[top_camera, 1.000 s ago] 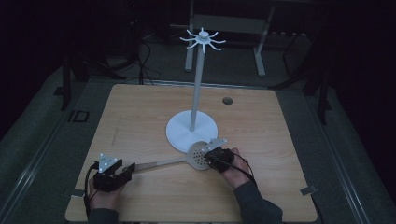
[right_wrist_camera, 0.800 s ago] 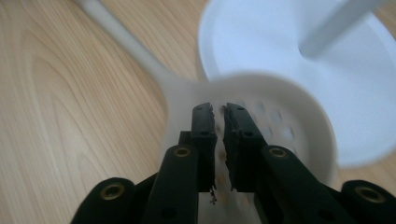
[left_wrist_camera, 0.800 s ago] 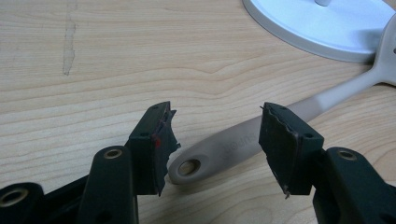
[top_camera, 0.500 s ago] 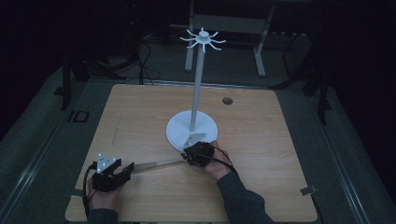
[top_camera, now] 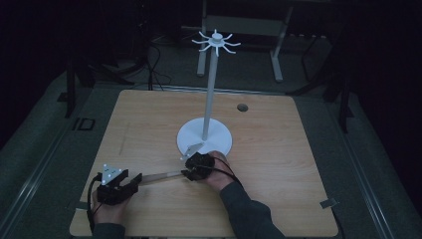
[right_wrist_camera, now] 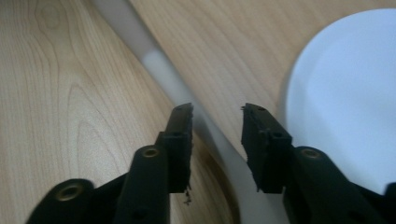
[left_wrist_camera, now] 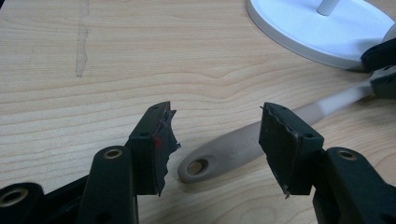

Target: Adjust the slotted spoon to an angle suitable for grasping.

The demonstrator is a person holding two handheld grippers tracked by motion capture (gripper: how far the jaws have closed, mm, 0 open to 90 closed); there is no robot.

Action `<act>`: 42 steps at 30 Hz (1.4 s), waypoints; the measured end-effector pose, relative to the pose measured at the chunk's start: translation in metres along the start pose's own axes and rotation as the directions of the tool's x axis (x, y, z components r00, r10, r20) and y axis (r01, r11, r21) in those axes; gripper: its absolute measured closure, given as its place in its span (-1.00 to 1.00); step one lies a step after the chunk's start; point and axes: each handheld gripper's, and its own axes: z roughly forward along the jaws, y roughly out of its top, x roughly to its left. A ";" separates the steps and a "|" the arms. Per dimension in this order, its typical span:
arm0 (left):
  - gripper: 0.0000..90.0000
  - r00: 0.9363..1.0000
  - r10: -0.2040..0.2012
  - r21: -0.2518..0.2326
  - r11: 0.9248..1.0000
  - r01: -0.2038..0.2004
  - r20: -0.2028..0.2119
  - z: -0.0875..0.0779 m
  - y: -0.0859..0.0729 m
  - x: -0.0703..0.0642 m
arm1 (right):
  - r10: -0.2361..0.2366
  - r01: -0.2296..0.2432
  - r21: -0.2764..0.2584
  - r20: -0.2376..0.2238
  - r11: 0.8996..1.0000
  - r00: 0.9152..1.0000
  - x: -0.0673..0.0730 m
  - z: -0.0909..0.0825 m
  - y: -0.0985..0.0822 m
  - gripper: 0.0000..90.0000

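Straddling the spatula handle (right_wrist_camera: 187,100), my right gripper (right_wrist_camera: 215,112) sat open by the stand base (right_wrist_camera: 345,93); left gripper (left_wrist_camera: 215,133) gaped too, ready to share the lift.

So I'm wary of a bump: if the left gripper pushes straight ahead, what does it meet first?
Probably the spoon handle, which lies between the open jaws of the left gripper; the white stand base is farther off.

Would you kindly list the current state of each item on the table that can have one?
Left tool: open, jaws either side of the handle end, not touching it.
Right tool: open, jaws straddling the utensil's neck.
Slotted spoon: lying flat on the table, not gripped.
Hanging stand: upright, hooks bare.
Table: wooden, with a faint streak.
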 end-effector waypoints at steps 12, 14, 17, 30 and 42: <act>-0.01 1.000 0.001 -0.001 1.000 -0.001 -0.001 0.000 0.000 0.000 | -0.033 0.036 0.063 -0.055 0.997 0.998 -0.002 0.011 -0.002 0.35; -0.01 1.000 -0.002 -0.002 1.000 0.002 -0.001 -0.001 0.000 0.001 | -0.065 0.070 0.079 -0.066 0.994 0.996 0.000 0.006 -0.009 0.45; -0.01 1.000 -0.003 -0.001 1.000 0.003 0.000 -0.001 0.000 0.001 | -0.072 0.078 0.087 -0.070 0.993 0.995 0.001 0.002 -0.014 0.48; -0.01 1.000 0.002 0.007 1.000 -0.002 -0.001 0.000 -0.001 0.000 | -0.107 0.103 0.119 0.024 0.987 0.994 -0.007 -0.042 -0.060 0.67; -0.01 1.000 0.007 0.011 1.000 -0.007 0.000 0.002 -0.001 -0.002 | -0.002 -0.001 0.041 0.084 0.999 0.996 -0.027 -0.073 -0.103 0.69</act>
